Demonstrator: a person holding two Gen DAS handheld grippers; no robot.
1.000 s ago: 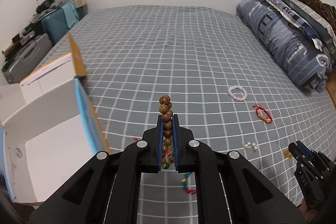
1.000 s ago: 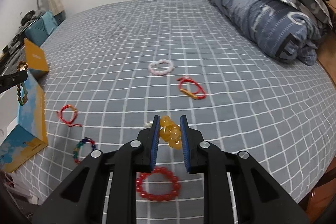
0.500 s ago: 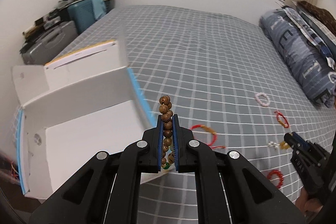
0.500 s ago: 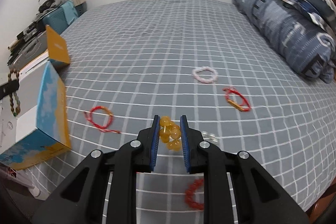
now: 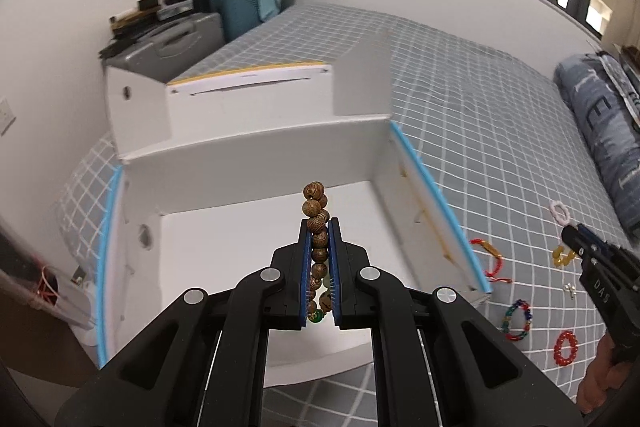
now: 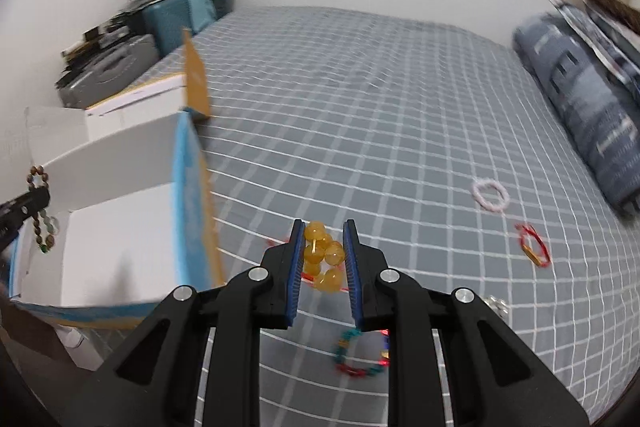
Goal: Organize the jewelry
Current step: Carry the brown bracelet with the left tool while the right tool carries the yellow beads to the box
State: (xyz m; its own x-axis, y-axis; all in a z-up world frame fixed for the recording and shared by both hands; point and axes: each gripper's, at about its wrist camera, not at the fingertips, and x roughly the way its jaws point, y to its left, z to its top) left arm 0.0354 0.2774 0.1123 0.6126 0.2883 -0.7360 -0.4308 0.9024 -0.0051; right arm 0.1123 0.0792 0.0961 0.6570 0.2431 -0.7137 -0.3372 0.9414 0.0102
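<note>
The wooden bead bracelet (image 5: 316, 227), pinched in the shut left claw (image 5: 319, 259), hangs above the open white box (image 5: 256, 163), whose visible floor looks bare. The right claw (image 6: 323, 259) clamps an amber bead bracelet (image 6: 322, 255). At least 5 pieces lie on the bed (image 5: 460, 99).

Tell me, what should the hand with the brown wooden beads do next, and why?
Probably open the left gripper and let the wooden bead bracelet drop. Its fingers are shut on the beads and already over the open white box, whose floor looks bare. The right gripper, holding the yellow bead bracelet, is over the bedspread beside the box.
</note>
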